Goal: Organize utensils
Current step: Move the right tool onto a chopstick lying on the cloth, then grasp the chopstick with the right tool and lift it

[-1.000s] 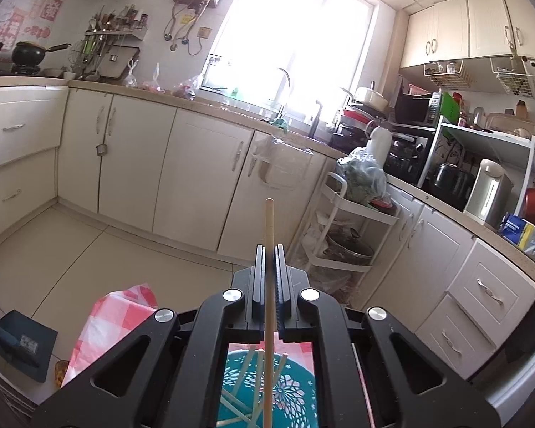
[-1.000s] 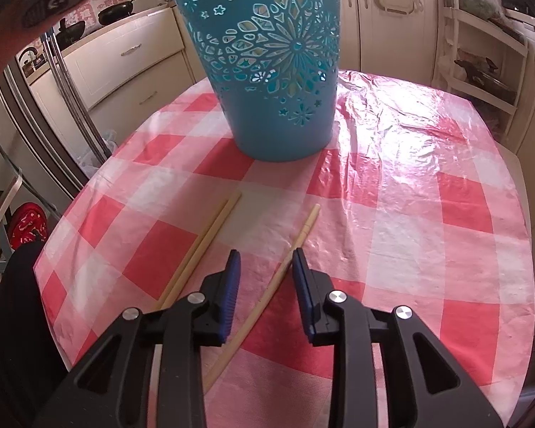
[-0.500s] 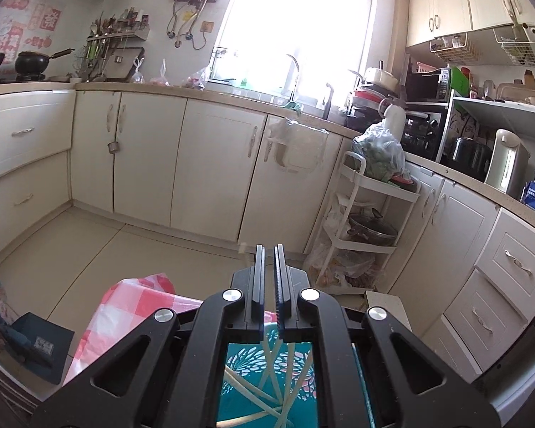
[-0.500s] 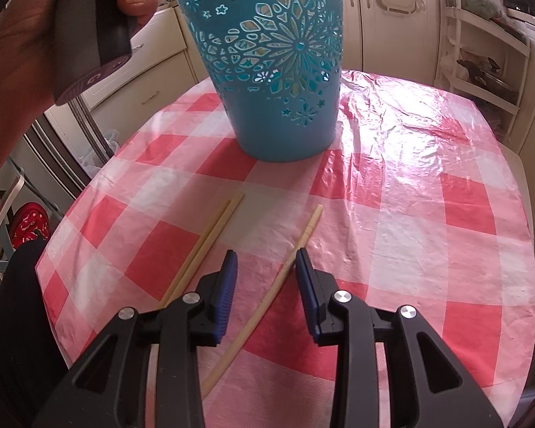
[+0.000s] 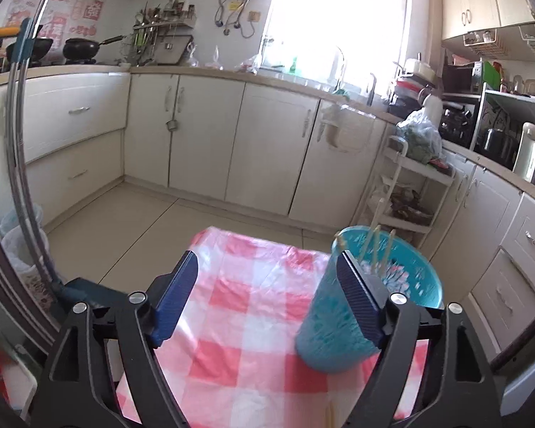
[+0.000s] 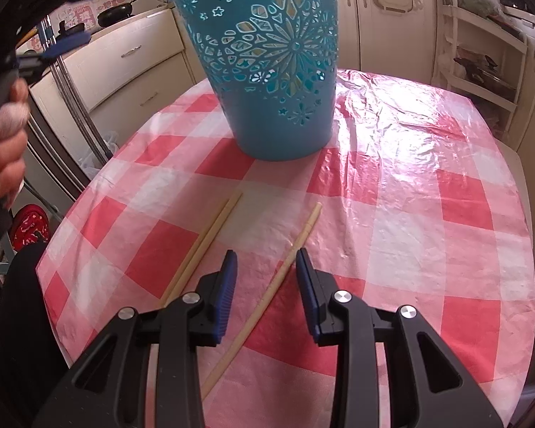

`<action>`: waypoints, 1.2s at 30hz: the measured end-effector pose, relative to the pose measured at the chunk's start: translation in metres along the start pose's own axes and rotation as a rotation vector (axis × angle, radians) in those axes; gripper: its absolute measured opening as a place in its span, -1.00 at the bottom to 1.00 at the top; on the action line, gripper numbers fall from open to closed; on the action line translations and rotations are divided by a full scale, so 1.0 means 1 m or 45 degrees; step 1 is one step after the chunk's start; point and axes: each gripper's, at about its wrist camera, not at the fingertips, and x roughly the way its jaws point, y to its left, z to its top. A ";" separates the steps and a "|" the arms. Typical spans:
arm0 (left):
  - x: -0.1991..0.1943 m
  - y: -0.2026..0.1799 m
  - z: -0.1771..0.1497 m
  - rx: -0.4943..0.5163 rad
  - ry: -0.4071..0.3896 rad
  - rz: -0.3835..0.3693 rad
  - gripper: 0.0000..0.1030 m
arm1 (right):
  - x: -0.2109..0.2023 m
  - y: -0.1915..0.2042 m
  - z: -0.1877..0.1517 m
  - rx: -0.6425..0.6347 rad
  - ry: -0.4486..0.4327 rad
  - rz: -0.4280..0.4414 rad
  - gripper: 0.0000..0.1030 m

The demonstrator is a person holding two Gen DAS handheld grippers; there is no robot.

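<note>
Wooden chopstick (image 6: 285, 267) lies between the spread, empty right gripper (image 6: 265, 281) fingers, which next must close; left gripper (image 5: 267, 285) gapes empty beside the teal basket (image 5: 403, 278).

The left wrist camera looks from above the teal basket (image 5: 339, 324), level across the kitchen toward the bright window (image 5: 339, 18), with the basket close at lower right. The right wrist camera sits low over the red-checked tablecloth (image 6: 428, 214), facing the basket (image 6: 271, 71) from its near side, close, with loose chopsticks (image 6: 210, 235) between lens and basket. Both views share the basket, tablecloth (image 5: 239, 306) and cream cabinets.
</note>
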 end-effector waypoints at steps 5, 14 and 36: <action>0.014 0.032 -0.051 -0.015 0.212 0.075 0.54 | 0.001 0.015 -0.003 -0.085 0.005 -0.112 -0.38; 0.041 0.030 -0.089 0.015 0.371 0.082 0.72 | -0.002 0.008 0.001 -0.076 0.101 -0.134 -0.57; 0.066 0.009 -0.112 0.114 0.512 0.111 0.84 | -0.004 -0.012 0.002 0.020 0.076 -0.051 -0.87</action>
